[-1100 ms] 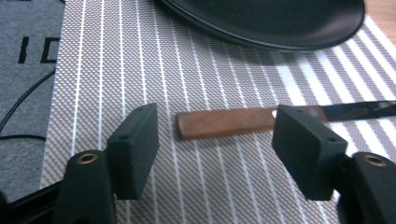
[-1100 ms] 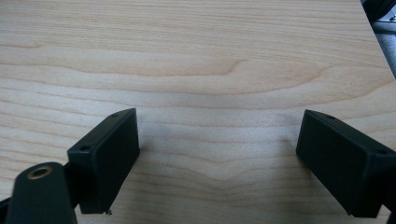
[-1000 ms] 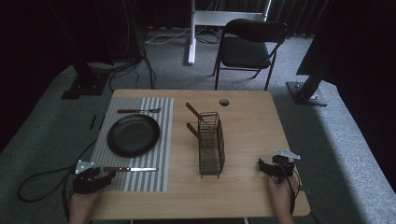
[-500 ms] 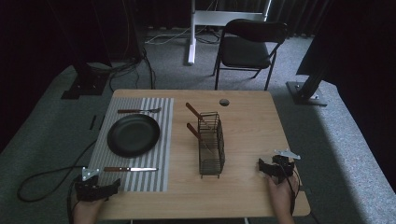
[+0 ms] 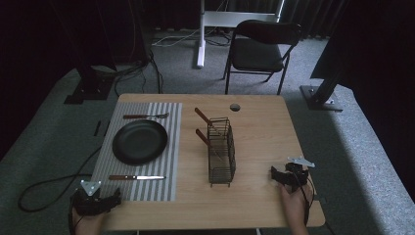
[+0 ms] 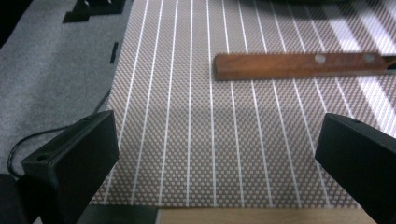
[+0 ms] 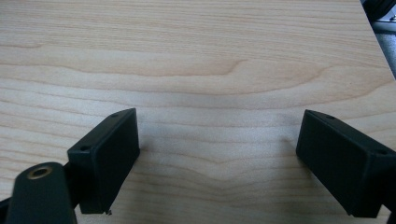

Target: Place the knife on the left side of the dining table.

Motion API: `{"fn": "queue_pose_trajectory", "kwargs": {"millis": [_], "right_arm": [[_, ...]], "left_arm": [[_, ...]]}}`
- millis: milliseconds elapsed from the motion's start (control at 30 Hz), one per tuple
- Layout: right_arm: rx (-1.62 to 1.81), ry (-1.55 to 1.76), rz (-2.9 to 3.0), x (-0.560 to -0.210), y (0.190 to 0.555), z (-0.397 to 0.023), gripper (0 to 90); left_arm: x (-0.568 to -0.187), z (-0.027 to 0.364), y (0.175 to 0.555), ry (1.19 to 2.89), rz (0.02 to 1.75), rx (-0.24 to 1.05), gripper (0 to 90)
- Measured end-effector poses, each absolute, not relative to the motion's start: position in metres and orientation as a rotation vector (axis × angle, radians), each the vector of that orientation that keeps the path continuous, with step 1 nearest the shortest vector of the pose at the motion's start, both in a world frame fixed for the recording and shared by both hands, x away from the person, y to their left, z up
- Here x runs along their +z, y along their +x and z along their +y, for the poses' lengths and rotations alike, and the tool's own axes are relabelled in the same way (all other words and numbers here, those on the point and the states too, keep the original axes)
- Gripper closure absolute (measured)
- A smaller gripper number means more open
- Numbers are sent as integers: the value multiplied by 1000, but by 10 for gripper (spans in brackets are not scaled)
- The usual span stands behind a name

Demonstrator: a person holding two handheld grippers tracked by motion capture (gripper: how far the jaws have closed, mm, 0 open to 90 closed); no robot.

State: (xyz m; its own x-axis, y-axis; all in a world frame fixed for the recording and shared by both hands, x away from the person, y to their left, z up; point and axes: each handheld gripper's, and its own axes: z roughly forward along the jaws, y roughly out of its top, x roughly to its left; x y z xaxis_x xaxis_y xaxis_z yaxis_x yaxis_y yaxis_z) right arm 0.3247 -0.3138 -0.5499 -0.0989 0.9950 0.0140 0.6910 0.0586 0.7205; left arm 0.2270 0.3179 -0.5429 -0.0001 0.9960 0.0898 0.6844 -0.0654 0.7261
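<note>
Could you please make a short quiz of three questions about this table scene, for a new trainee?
1. True or false: the left gripper holds the knife.
2. What stands between the fork and the knife on the striped placemat? A) a cup B) a black plate C) a bowl
3. Fill in: two wooden-handled utensils stand in the wire ____.

Key
1. False: its jaws stand open and empty, and the knife lies on the placemat ahead of them.
2. B, the black plate.
3. Basket: the wire basket stands near the middle of the table, with the handles sticking out toward the plate side.
</note>
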Motion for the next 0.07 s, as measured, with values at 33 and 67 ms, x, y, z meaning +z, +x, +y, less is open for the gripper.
{"fn": "queue_pose_trajectory", "kwargs": {"millis": [33,67], "right_arm": [[799,1679,1845,-550,325,-314,122],[798,1680,1845,-550,325,-314,123]], "left_arm": [[-543,317,227,1795,1727,849,1],[-542,317,226,1797,1724,859,1]]}}
